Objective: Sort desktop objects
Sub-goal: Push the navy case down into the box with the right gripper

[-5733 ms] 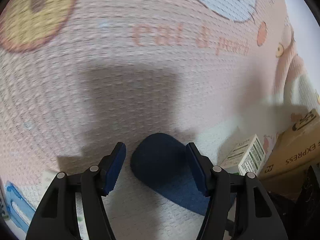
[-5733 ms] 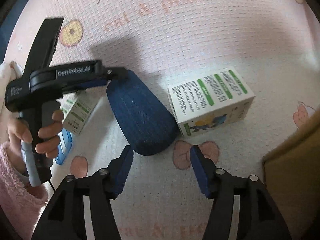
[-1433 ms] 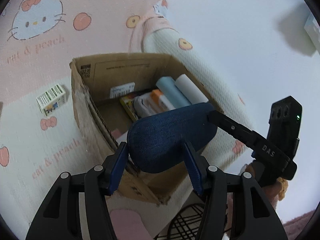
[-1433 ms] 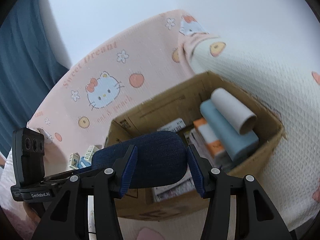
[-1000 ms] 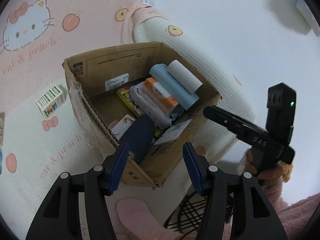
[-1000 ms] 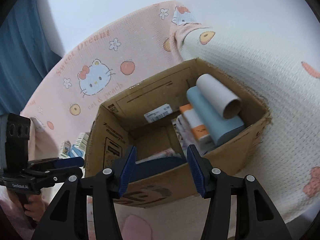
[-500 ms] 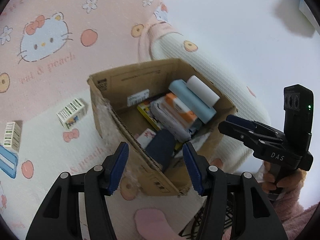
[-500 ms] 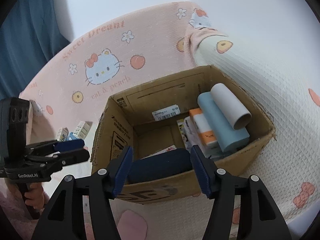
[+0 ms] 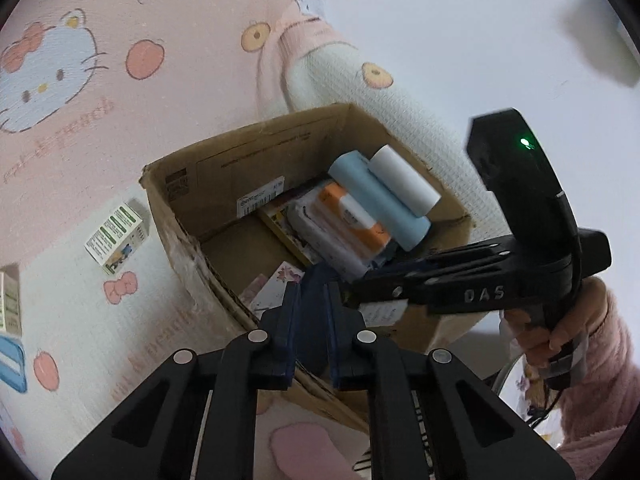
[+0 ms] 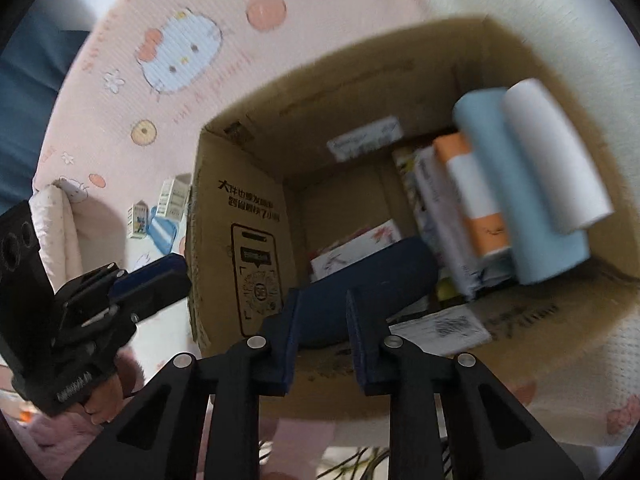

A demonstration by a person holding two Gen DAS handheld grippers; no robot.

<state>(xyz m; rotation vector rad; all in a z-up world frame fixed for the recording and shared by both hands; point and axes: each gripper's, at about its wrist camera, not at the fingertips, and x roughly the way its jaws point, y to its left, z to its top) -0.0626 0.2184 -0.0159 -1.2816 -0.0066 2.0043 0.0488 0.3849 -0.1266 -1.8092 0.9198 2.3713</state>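
The dark blue case (image 10: 372,276) lies inside the cardboard box (image 10: 240,216), at its near side beside the wet-wipe packs. My right gripper (image 10: 323,304) hangs over the box's near wall; its jaws are closing, with nothing between the pads and the case beyond them. In the left wrist view my left gripper (image 9: 311,300) points at the near rim of the box (image 9: 248,140). Its jaws are closing to a narrow gap with nothing in them, and a strip of the case (image 9: 316,276) shows past it. The right gripper (image 9: 360,280) reaches in from the right, a hand on its handle.
A light blue roll (image 9: 380,200), a white roll (image 9: 404,184) and wipe packs fill the box's far side. A small green-and-white carton (image 9: 118,236) lies on the pink cat-print blanket left of the box. More cartons (image 10: 172,196) and a blue item (image 10: 162,232) lie further left.
Both grippers' jaws have narrowed from wide to nearly together. The right gripper has tipped down and come closer over the box. The case still lies in the box.
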